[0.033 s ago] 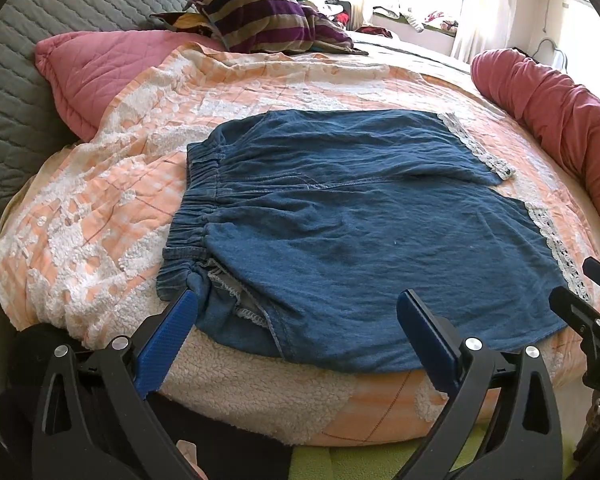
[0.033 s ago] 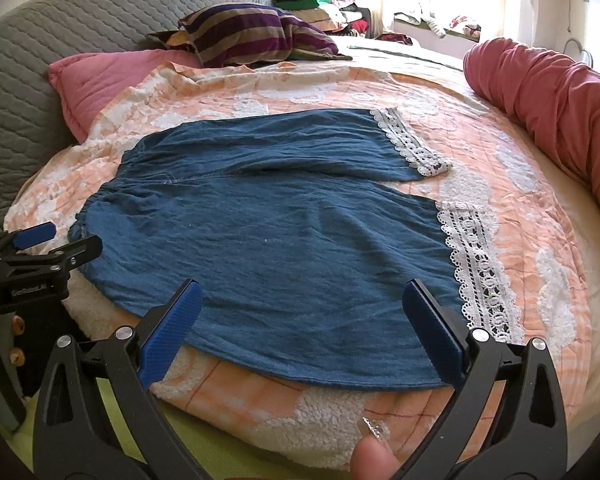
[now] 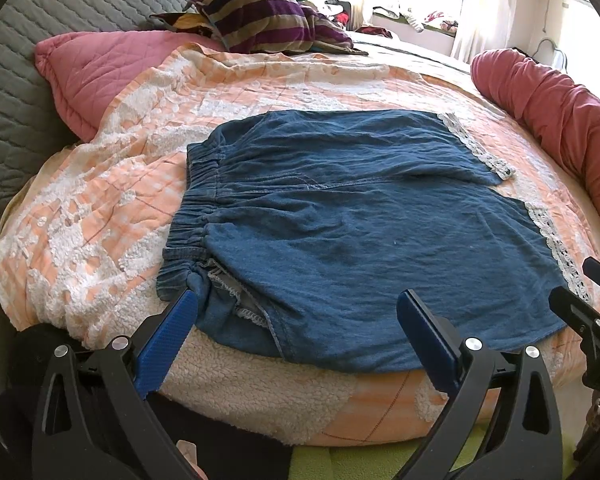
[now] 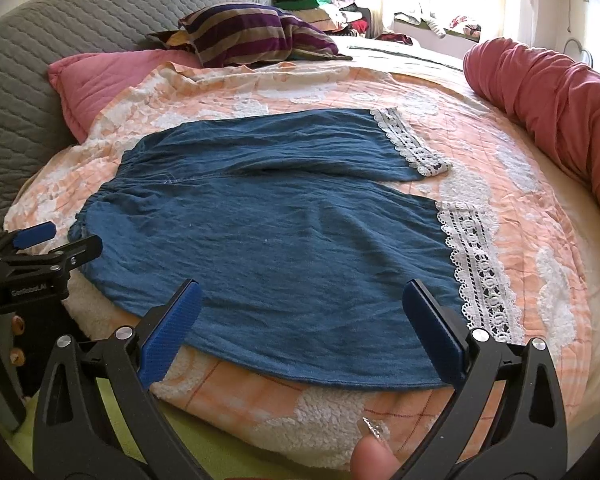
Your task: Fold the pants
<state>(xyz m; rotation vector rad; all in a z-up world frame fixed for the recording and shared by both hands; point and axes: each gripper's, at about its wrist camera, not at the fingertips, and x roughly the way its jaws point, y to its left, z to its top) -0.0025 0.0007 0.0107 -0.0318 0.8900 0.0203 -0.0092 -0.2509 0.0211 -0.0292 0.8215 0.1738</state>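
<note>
Blue denim pants (image 4: 284, 240) are trimmed in white lace; the blanket (image 4: 500, 168) is checked orange and white; a pillow (image 4: 256, 32) is striped purple and tan.

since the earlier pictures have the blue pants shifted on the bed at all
No. The blue pants lie spread flat in the same spot: their lace cuffs sit at the same place on the orange quilt and the waistband lines up as before.

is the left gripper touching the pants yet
Cannot tell. In the left wrist view the left gripper is open, and its left fingertip overlaps the pants at the waistband corner, but no view plainly shows contact or a gap.
</note>
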